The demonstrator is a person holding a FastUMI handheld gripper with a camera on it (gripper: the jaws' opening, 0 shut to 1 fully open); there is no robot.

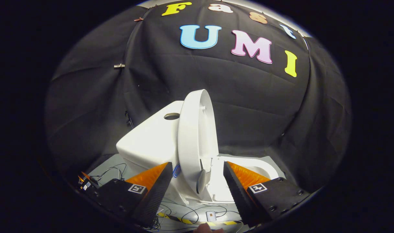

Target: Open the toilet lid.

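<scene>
A white toilet stands ahead of me with its lid [197, 136] raised upright, leaning back against the white tank [151, 142]. The seat and bowl rim [264, 168] lie flat to the right of the lid. My gripper [198, 186] is open, its two black fingers with orange sides spread wide apart. The left finger [154, 191] is in front of the tank's base, the right finger [239, 191] in front of the bowl. The lid's lower edge shows in the gap between them, and neither finger touches it.
Black cloth walls close in behind and on both sides of the toilet. Loose cables [184, 210], a small white box [211, 216] and yellow-black tape [222, 223] lie on the grey floor below the fingers. A fingertip [205, 228] of a person shows at the bottom.
</scene>
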